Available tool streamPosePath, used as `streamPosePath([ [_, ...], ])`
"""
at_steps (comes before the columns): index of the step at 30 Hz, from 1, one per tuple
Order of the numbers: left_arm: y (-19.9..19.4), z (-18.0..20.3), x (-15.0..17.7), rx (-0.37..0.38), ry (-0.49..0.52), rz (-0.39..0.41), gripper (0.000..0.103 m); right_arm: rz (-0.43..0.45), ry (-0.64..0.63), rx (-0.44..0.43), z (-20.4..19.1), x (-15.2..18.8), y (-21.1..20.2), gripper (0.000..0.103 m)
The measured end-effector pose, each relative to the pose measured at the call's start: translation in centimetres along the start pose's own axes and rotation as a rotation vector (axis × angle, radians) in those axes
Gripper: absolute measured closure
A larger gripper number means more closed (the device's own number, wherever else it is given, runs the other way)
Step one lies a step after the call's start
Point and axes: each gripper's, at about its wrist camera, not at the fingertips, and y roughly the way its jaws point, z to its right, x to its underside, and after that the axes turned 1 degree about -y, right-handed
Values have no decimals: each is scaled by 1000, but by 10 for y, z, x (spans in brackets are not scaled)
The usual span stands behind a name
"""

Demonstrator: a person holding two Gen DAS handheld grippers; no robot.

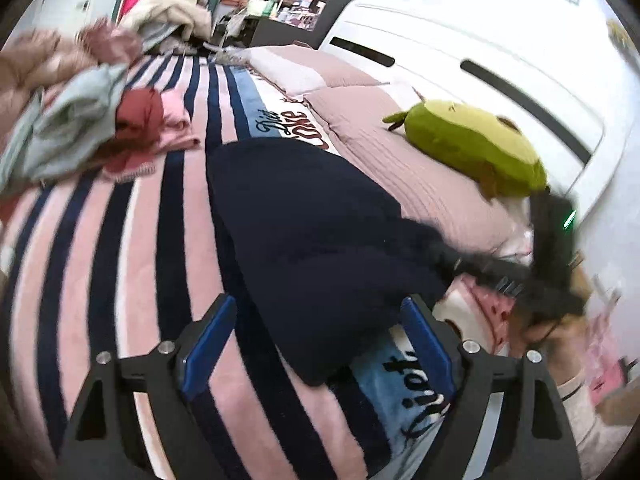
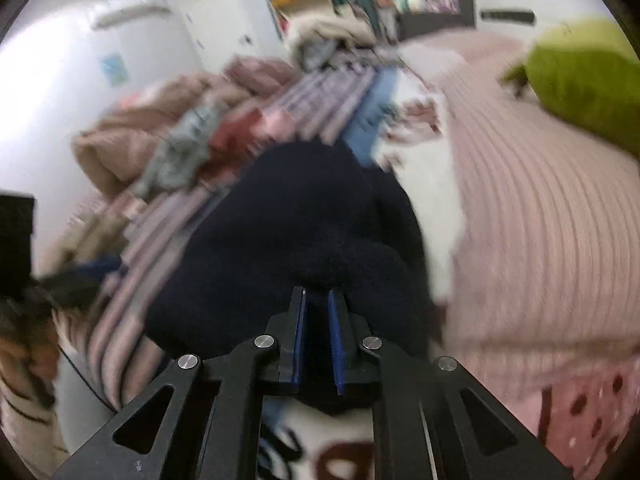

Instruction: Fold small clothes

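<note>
the dark navy garment [image 1: 320,240] is lying spread on the pink and navy striped blanket [image 1: 132,264] covering the bed, between a heap of crumpled clothes [image 1: 100,128] and a green plush toy [image 1: 476,144] resting on the pink quilt [image 1: 420,176]. the left tool [image 1: 318,344] is hovering over the garment's near edge with its blue pads spread wide and touching nothing. the right tool [image 2: 318,300] is pressing its pads nearly together, pinching a bunched fold of the garment's near edge, though that view is blurred.
</note>
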Motion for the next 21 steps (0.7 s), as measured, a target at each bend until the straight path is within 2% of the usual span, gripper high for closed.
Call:
streamPosePath([
  [3,8,-14,-2,41,-56,-7,19,-21,66,-46,18,17,1,99],
  [6,19,-25,-15,90,-98,3,19,-62,43,-72,17,4,-4,95],
  [8,29,-32,-27,100,-129,-8,19,-57,35,-103,17,-14,-14,73],
  [10,40,-38,-42,101,-137,-31,19,-44,11,-108,14,-41,-19,15],
  [11,45,-42,-48,107,-139,-40,19,-58,-25,-96,12,-54,-17,11],
  [13,60,-52,-61,127,-168,-68,19,-125,-107,-76,7,-77,-2,11],
  [16,82,-67,-72,146,-210,-126,19,-284,-68,-86,19,-97,39,11],
  [18,98,-76,-74,163,-235,-160,19,-377,-61,-55,28,-99,64,11],
  [21,120,-85,-69,213,-282,-211,19,-466,-31,-54,41,-94,92,0],
])
